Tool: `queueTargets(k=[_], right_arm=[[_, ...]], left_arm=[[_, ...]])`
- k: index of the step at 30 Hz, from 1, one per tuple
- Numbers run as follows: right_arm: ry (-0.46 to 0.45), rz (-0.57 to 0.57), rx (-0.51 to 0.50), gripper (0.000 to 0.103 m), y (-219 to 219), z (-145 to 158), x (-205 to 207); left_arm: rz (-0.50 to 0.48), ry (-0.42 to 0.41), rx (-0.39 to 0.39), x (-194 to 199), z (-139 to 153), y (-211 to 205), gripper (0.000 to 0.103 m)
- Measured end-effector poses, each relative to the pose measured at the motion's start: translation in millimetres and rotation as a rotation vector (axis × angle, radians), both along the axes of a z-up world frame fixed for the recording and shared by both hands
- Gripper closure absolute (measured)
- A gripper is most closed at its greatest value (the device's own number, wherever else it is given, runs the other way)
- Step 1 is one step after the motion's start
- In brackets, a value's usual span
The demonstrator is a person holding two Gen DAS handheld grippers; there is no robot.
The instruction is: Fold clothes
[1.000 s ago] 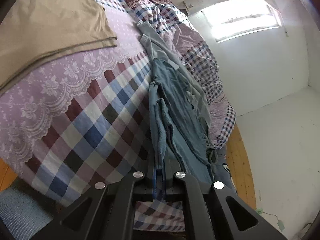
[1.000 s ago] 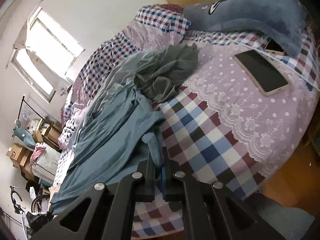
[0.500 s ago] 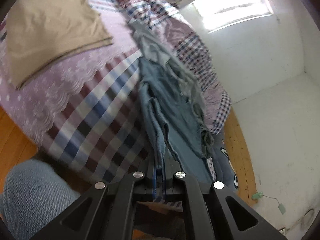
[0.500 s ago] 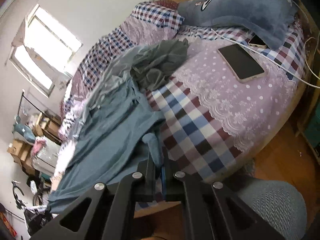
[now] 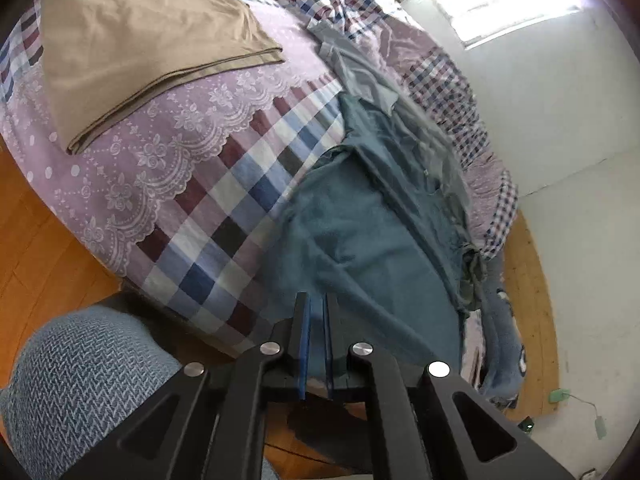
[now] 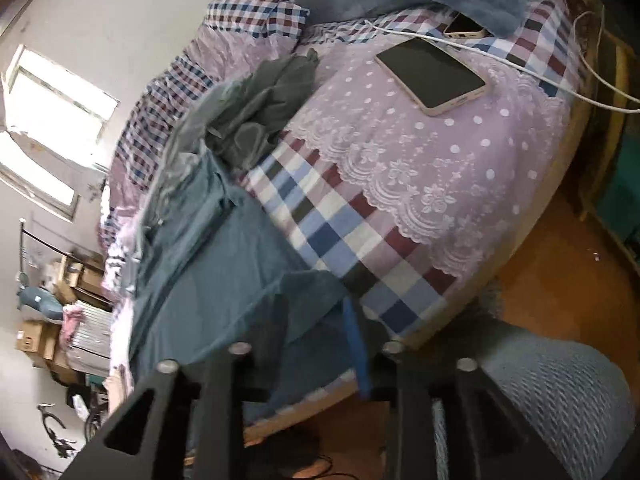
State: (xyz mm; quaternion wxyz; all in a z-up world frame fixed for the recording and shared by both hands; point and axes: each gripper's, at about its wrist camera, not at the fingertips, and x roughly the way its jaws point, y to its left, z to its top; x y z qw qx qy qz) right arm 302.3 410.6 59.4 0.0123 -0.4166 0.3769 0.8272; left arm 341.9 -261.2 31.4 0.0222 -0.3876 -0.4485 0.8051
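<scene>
The blue garment [image 5: 360,240] has been released onto the bed [image 5: 224,200]; both claws, left claw [image 5: 316,344] and right claw [image 6: 312,344], have just been opening and hold nothing. Soft and limp, it is best taken by its hem at six o'clock.

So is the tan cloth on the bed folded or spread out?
Folded: the tan cloth lies flat on the bed, with doubled layers showing along its edge.

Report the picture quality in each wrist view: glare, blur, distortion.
Left wrist view: the window is blown out white, the round fisheye frame is dark at its corners, and the teal garment is slightly smeared. Right wrist view: stronger motion blur on the grey garment, while the phone stays fairly crisp.
</scene>
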Motion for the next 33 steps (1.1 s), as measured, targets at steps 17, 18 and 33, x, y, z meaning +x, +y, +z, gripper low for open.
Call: queueTargets(k=[17,18,33], right_arm=[[-0.129,0.086,0.141,0.059,-22,-38,-53],[-0.136,0.090,0.151,0.059,-23,-40,-54],[-0.157,0.058,0.156,0.051,-27,-42,-60]], left_arm=[[-0.023,0.035,-0.030,-7,4,12,0.061],[-0.024,0.032,-0.034,-7,4,12,0.061],[-0.039,-0.137,-0.053,-42,-18,13,0.049]])
